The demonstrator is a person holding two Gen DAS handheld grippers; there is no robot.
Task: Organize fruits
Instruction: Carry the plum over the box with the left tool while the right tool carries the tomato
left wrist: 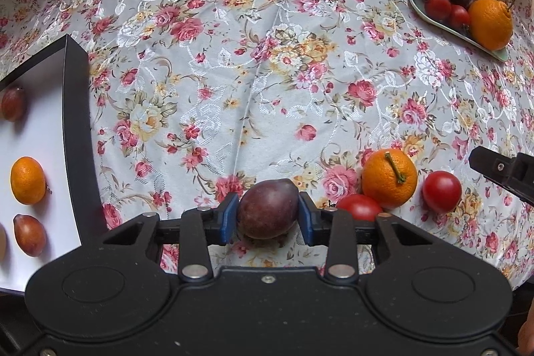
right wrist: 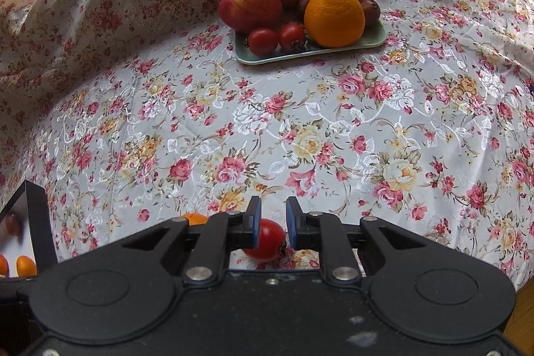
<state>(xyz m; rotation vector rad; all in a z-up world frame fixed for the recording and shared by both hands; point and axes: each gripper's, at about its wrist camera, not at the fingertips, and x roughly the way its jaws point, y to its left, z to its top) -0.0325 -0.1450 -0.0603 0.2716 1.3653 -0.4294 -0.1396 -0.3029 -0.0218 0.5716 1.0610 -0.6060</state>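
The dark purple oval plum (left wrist: 267, 209), clamped between the blue pads of the left hand-held gripper (left wrist: 268, 217) just above the floral-clothed worktop (left wrist: 267, 72), may be bruised or squeezed out, while the small red tomato (right wrist: 265, 239) could be nudged away by the right hand-held gripper (right wrist: 271, 222), whose jaws stand apart around it.

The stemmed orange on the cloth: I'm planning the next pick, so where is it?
In the left wrist view, the stemmed orange sits lower right on the floral tablecloth, between two tomatoes, right of the plum held in the left claw.
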